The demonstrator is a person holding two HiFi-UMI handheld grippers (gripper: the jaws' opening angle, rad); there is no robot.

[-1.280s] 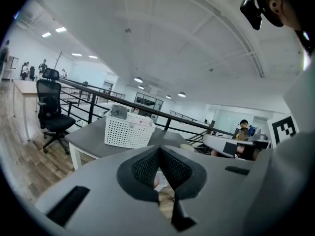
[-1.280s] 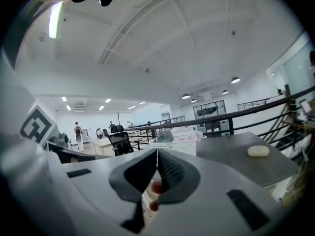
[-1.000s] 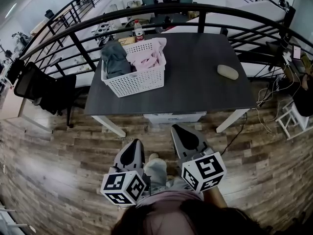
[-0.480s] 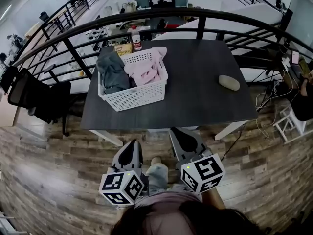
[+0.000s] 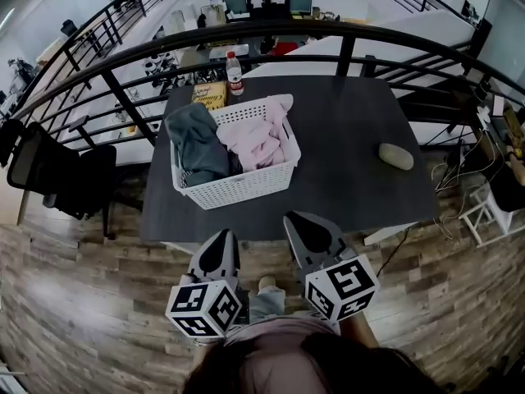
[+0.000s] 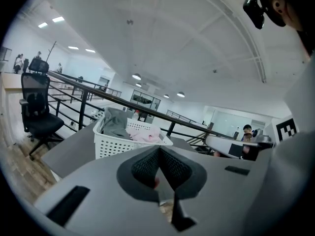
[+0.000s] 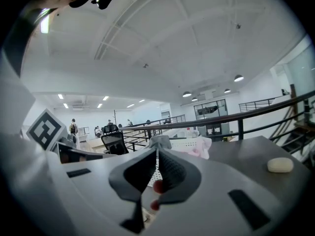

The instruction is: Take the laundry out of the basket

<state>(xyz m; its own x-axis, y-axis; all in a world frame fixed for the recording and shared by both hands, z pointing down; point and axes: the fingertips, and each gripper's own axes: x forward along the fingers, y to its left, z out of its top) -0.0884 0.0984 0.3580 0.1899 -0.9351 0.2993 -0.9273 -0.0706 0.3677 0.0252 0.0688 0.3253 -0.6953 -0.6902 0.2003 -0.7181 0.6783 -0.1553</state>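
Note:
A white slatted basket [image 5: 238, 180] stands on the left part of the dark table [image 5: 344, 179]. A grey garment [image 5: 197, 142] fills its left side and a pink garment [image 5: 258, 138] its right side, draped over the rim. My left gripper [image 5: 220, 240] and right gripper [image 5: 297, 220] hang side by side just short of the table's near edge, both shut and empty. In the left gripper view the basket [image 6: 115, 144] with grey cloth [image 6: 114, 122] lies ahead of the shut left gripper [image 6: 158, 149]. The right gripper [image 7: 157, 150] points at the pink cloth [image 7: 199, 149].
A beige oval object [image 5: 396, 156] lies on the table's right side. A bottle [image 5: 235, 68] and a yellow packet [image 5: 210, 94] sit at the far edge behind the basket. A black railing [image 5: 123, 97] curves behind the table. An office chair [image 5: 57, 179] stands to the left, a white stool [image 5: 492, 212] to the right.
The table and basket have come nearer and lower in the head view as the person moved towards them. Both grippers stay shut, now close to the table's near edge.

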